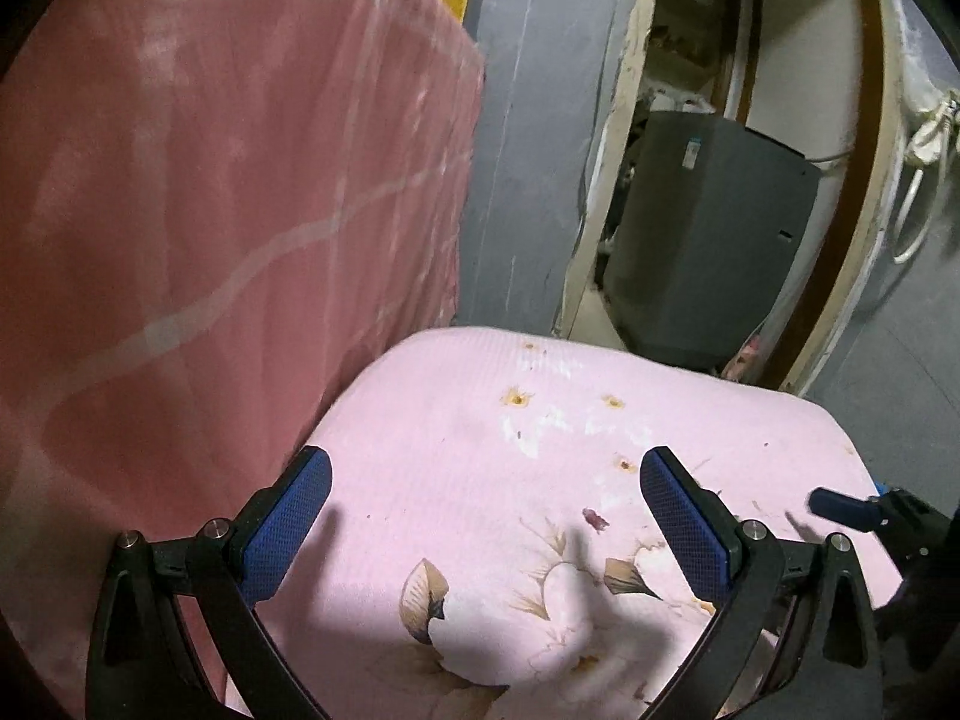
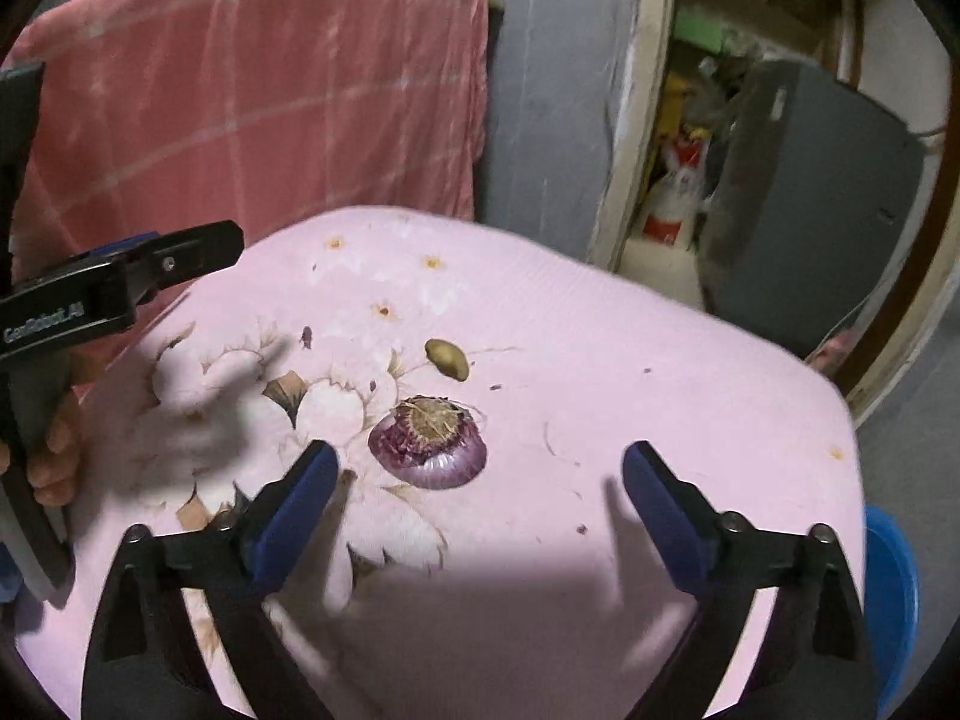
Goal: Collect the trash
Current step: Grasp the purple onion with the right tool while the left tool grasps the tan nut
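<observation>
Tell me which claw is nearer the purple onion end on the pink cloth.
Right. The right claw hangs open just short of the onion end, which lies ahead between its fingers. The left claw is off to the onion's left, farther away.

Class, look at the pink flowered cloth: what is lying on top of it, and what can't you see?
An onion end and a small brownish scrap lie on the pink flowered cloth. What the cloth covers is hidden.

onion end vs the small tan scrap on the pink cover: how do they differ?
The onion end is purple with a brown, fibrous root patch; the tan scrap is plain olive-tan and smooth.
The onion end is clearly larger and domed; the tan scrap is a small oval.
The onion end lies nearer the open right tool; the tan scrap lies just beyond it, apart.
Both rest loose on the pink cover, untouched.
</observation>
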